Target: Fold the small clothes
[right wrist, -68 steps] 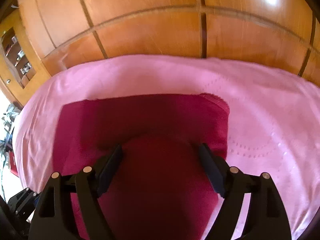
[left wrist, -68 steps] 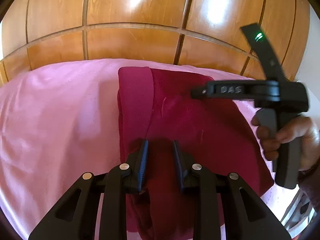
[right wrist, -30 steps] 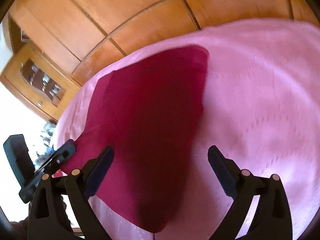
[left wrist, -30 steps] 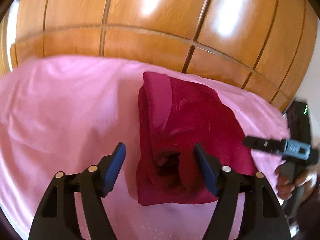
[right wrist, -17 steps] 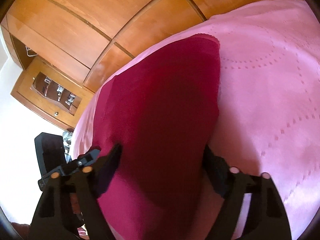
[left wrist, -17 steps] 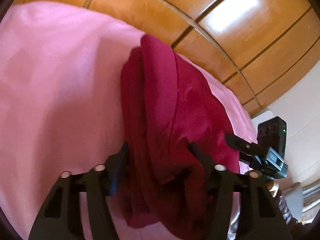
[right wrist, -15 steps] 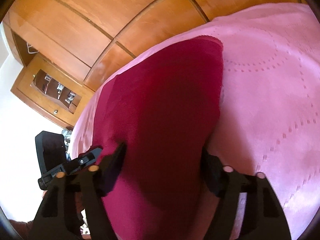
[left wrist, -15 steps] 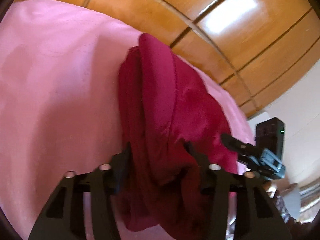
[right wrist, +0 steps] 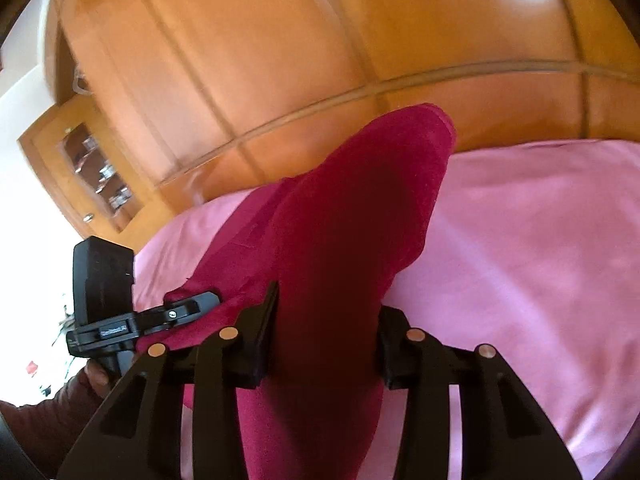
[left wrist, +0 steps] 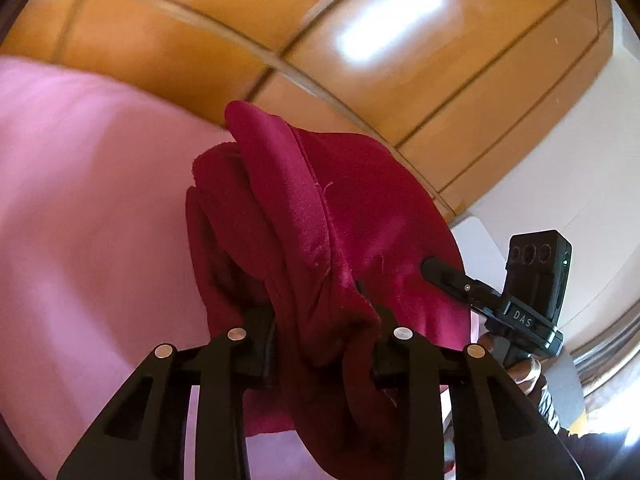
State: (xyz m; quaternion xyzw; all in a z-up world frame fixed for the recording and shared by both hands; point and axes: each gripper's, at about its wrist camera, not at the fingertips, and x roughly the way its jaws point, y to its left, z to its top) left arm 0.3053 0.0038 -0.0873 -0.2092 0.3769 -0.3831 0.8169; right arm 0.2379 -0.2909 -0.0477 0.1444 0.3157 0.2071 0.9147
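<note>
The fingers (left wrist: 262,340) of the left gripper (left wrist: 322,338) were closing on a thick bunch of the dark red garment (left wrist: 320,216), pads already pressing into its near edge; a second earlier they had stood wide apart over the cloth lying flat. To the right, the right gripper (right wrist: 326,330) was likewise closing, its pads squeezing the garment's other near corner where before they had straddled it with clear gaps. The garment now rose off the pink bedsheet (left wrist: 80,200), its far end still draped toward the wooden panelling (right wrist: 280,60). Both near corners looked secured, so the fold appeared ready to begin: carrying the held edge over toward the far one.
</note>
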